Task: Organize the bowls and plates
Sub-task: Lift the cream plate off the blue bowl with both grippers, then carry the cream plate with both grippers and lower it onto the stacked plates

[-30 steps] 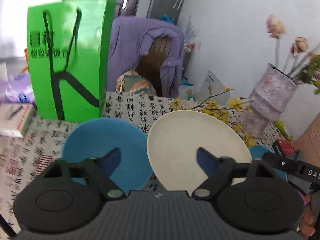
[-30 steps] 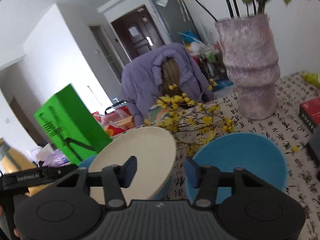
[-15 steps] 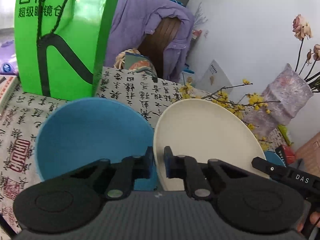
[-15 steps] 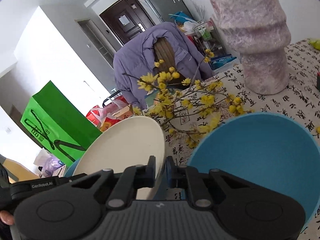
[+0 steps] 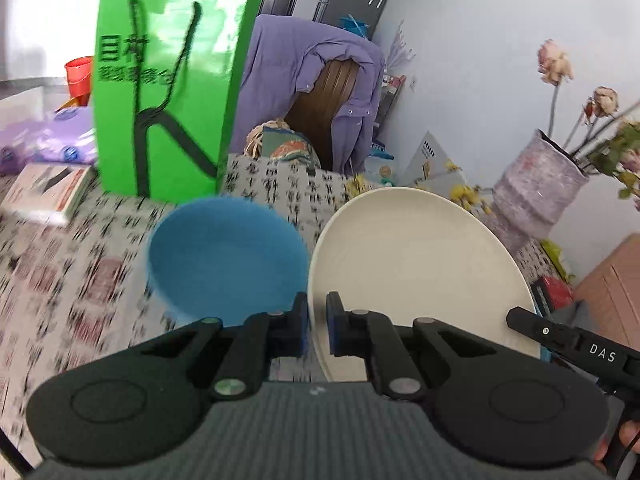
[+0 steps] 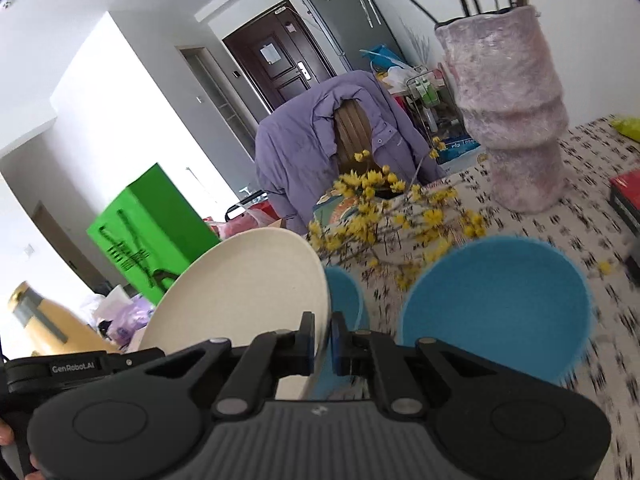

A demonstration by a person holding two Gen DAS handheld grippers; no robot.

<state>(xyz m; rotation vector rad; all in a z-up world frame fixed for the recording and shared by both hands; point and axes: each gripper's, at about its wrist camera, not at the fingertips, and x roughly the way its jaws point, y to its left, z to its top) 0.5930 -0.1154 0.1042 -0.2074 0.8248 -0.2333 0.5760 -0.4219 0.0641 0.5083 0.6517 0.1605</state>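
Note:
A cream plate point(image 5: 416, 268) is held tilted above the table, gripped at two edges. My left gripper point(image 5: 317, 330) is shut on its near left rim. My right gripper point(image 6: 321, 342) is shut on the plate's right rim; the plate also shows in the right wrist view point(image 6: 248, 292). A blue bowl point(image 5: 226, 256) sits on the table left of the plate in the left wrist view. Another blue bowl point(image 6: 496, 308) sits right of the plate in the right wrist view, and a blue bowl's edge point(image 6: 346, 300) shows behind the plate.
A green paper bag point(image 5: 168, 92) stands at the back left. A pink vase point(image 6: 516, 112) with flowers and yellow blossom twigs point(image 6: 396, 220) stand at the back right. A chair with a purple jacket point(image 5: 320, 92) is behind the patterned tablecloth point(image 5: 60, 280). A booklet point(image 5: 48, 192) lies far left.
Both grippers went from open to shut on opposite rims of the cream plate. The plate has since risen off the table and both views have pulled back and up.

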